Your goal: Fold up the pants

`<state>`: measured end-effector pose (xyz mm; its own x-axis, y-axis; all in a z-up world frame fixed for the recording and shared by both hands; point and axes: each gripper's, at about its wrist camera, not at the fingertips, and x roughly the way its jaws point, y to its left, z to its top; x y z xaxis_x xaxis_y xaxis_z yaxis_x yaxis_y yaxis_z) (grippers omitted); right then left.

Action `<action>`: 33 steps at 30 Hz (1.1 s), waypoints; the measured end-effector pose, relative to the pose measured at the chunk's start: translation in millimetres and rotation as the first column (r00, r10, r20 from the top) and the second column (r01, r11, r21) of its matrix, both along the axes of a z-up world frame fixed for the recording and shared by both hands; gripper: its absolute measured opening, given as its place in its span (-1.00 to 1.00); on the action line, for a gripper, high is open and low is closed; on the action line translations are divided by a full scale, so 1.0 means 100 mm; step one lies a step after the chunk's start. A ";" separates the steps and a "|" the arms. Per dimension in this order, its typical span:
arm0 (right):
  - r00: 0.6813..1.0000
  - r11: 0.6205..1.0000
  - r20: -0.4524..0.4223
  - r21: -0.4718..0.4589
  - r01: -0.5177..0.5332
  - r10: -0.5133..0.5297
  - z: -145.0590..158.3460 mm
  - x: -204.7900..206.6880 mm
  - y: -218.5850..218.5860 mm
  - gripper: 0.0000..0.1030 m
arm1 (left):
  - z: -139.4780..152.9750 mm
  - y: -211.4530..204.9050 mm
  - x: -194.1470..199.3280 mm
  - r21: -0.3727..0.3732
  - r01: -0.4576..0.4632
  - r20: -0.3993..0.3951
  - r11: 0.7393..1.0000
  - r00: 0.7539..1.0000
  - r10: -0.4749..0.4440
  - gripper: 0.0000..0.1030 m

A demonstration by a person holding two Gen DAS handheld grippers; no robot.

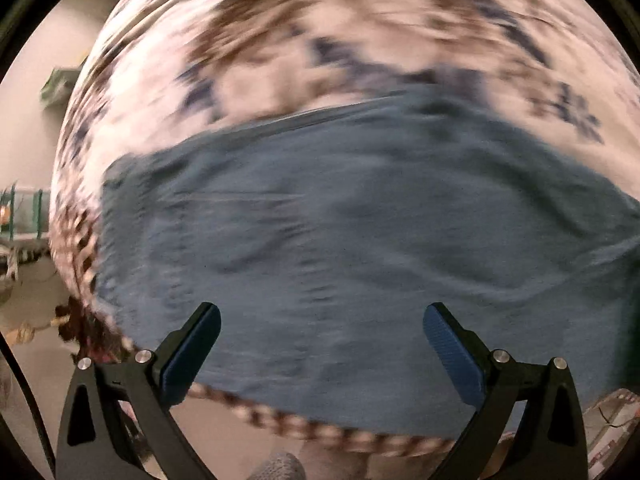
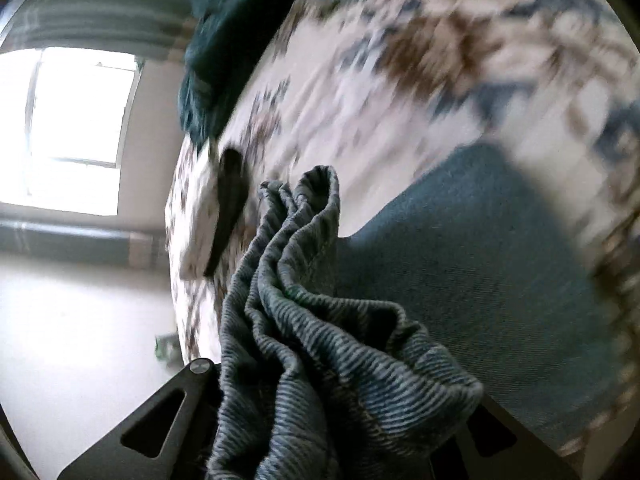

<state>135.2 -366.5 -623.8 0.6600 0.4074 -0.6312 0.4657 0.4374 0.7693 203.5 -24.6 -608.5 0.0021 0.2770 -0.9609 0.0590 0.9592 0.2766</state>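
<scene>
Blue denim pants [image 1: 320, 220] lie spread on a patterned white, brown and blue bedcover [image 1: 320, 40]; the left wrist view is blurred. My left gripper [image 1: 322, 314] hangs above the near part of the pants, open, with nothing between its blue pads. In the right wrist view a bunched fold of the pants [image 2: 304, 280] rises out of my right gripper [image 2: 340, 400], which is shut on it; the cloth hides its fingertips. The rest of the pants [image 2: 480, 260] lies flat on the bedcover [image 2: 400, 80] behind the fold.
A narrow dark object [image 2: 230, 208] lies near the bed's left edge. Dark teal cloth [image 2: 208, 60] is piled at the far end. A bright window [image 2: 80, 120] and pale floor [image 2: 80, 300] are to the left. Floor [image 1: 32, 300] with clutter shows beside the bed.
</scene>
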 end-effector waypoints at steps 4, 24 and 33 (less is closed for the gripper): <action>0.995 0.995 -0.028 0.000 -0.098 0.098 -0.27 0.14 0.71 -0.90 | 0.00 0.45 -0.02 0.025 -0.048 0.003 0.999 0.999 0.048 1.00; 0.899 0.919 -0.211 -0.013 -0.395 0.383 0.38 0.08 1.04 0.58 | 0.24 0.35 0.04 -0.320 -0.150 -0.032 0.935 0.988 0.148 1.00; 0.806 0.973 -0.573 -0.058 -0.223 0.150 -0.39 -0.22 0.17 0.58 | -0.43 -0.47 0.10 -0.416 -0.049 -0.111 0.908 0.994 0.003 -0.21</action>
